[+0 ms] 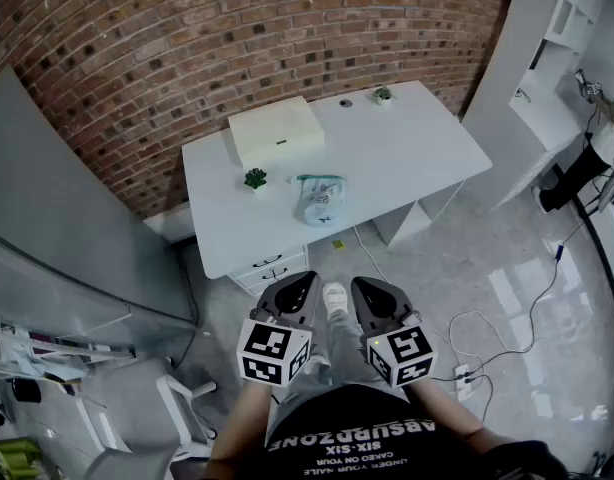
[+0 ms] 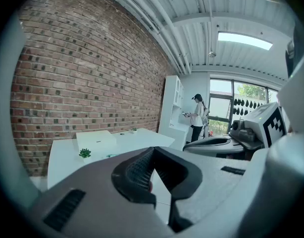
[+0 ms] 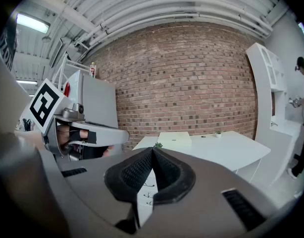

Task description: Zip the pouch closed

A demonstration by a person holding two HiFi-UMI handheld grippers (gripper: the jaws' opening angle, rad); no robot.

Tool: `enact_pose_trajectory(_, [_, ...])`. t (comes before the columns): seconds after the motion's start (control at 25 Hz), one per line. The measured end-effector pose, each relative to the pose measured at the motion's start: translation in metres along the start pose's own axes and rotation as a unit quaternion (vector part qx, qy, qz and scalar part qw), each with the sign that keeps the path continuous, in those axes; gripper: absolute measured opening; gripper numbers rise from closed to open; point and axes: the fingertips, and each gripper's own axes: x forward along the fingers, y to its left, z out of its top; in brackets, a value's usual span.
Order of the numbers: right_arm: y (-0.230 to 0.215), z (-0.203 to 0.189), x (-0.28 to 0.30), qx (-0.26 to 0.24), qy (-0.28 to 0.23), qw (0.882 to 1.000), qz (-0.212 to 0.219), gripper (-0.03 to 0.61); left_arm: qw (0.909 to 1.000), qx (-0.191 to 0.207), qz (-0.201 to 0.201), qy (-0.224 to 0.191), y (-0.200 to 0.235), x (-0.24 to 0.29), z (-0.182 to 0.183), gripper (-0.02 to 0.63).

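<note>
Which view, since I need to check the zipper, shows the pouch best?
The head view: the pouch lies whole on the white desk, though small. The left gripper view shows only a teal sliver of it above its jaws; the right gripper view shows none.

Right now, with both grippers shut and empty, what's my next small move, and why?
Probably step toward the table and bring the left gripper and right gripper to the pouch: it lies there, well ahead, while both are shut and empty near your waist.
</note>
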Motion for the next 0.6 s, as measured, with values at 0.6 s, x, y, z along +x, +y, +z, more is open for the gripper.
enact_pose_trajectory(0.6, [-0.046, 0.034, 0.050, -0.016, -0.031, 0.999, 0.005, -0.001, 0.9998, 0.003, 0.016, -0.008, 0.050, 0.041, 0.033, 0.006])
